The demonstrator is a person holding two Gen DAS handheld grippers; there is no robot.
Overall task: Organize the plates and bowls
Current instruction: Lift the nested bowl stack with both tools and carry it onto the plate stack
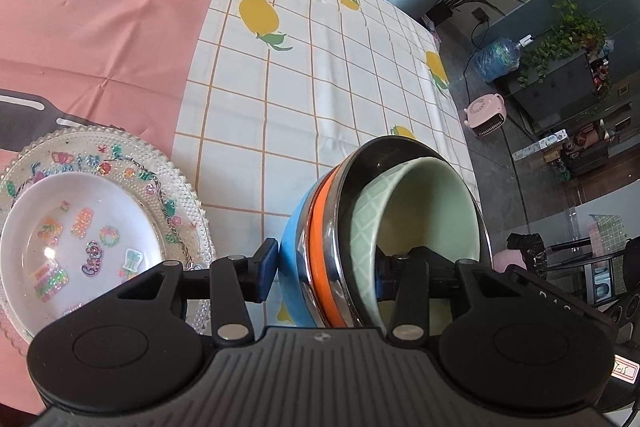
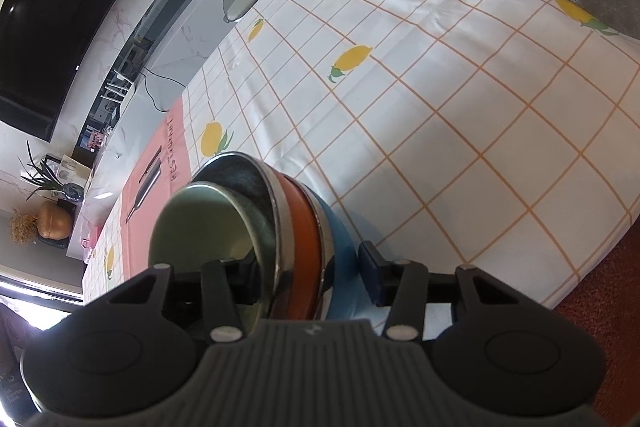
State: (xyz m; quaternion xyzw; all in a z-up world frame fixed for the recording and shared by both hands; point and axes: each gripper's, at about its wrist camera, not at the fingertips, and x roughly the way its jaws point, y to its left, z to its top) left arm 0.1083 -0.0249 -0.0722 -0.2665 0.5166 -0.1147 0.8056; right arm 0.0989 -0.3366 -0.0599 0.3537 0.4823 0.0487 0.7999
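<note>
Two hand-held grippers pinch opposite sides of a nested stack of bowls (image 1: 384, 235) over a table spread with a checked tablecloth (image 1: 320, 75) printed with yellow fruit. In the left wrist view, the left gripper (image 1: 326, 273) stands partly spread across the stack's near wall: its left pad presses the outside of the blue bowl (image 1: 294, 259) at the bottom of the stack, while its right finger reaches inside the pale green bowl (image 1: 432, 215) that sits innermost. Between those two lie an orange bowl (image 1: 324, 247) and a steel bowl (image 1: 404, 155), all tipped toward 1 o'clock from the camera. At 9 o'clock from the stack, well apart from it, a clear beaded glass plate (image 1: 188, 195) with a white sticker-covered dish (image 1: 84, 239) in it rests on the pink part of the cloth. In the right wrist view, the right gripper (image 2: 308, 277) holds the same stack from the other side, likewise about half spread: its right pad bears on the blue outer wall and its left finger sits inside the green bowl. From there the stack leans toward 11 o'clock. No earlier frame shows whether the stack rests on the cloth or hangs clear of it, and these views leave that unclear.
</note>
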